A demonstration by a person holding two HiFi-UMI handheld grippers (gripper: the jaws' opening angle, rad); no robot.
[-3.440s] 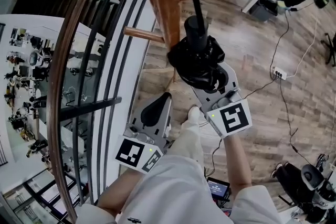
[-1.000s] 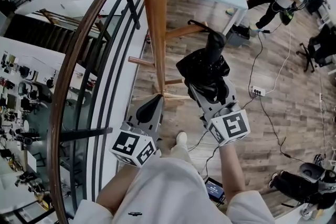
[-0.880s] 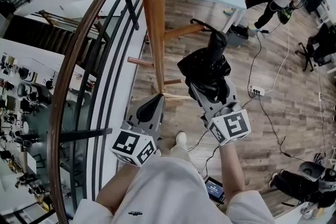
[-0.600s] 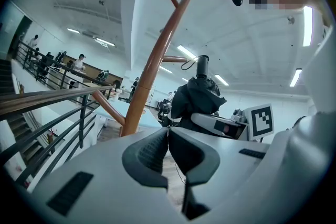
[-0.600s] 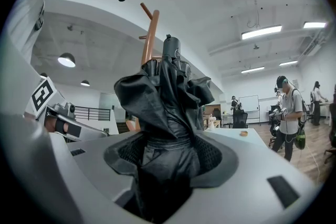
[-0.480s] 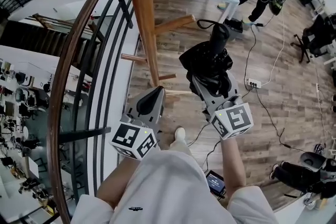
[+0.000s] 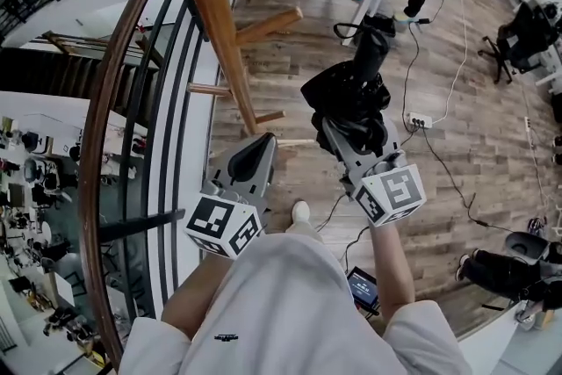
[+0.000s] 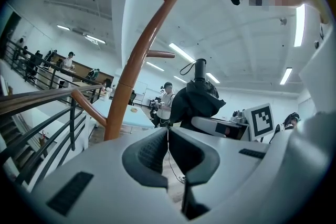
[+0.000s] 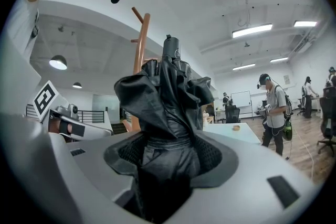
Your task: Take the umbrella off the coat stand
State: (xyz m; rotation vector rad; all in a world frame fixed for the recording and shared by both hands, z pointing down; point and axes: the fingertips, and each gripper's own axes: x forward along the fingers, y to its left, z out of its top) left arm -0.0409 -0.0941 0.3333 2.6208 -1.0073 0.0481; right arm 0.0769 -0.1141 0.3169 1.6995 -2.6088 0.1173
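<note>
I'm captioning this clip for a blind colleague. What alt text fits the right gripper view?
A folded black umbrella stands clamped between the right gripper's fingers, with the wooden coat stand behind it. The left gripper shows at the left, and a person stands beside a table at the right.

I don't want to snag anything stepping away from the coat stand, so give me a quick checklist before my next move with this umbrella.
1. Right claw shut on the umbrella: ok, the pads press its folded cloth.
2. Umbrella clear of the coat stand: ok, there is a gap to the nearest peg.
3. Left claw empty: ok, shut on nothing.
4. Floor free of trip hazards: not ok, a power strip and cords lie to the right.
5. Grip firm enough: cannot tell.
</note>
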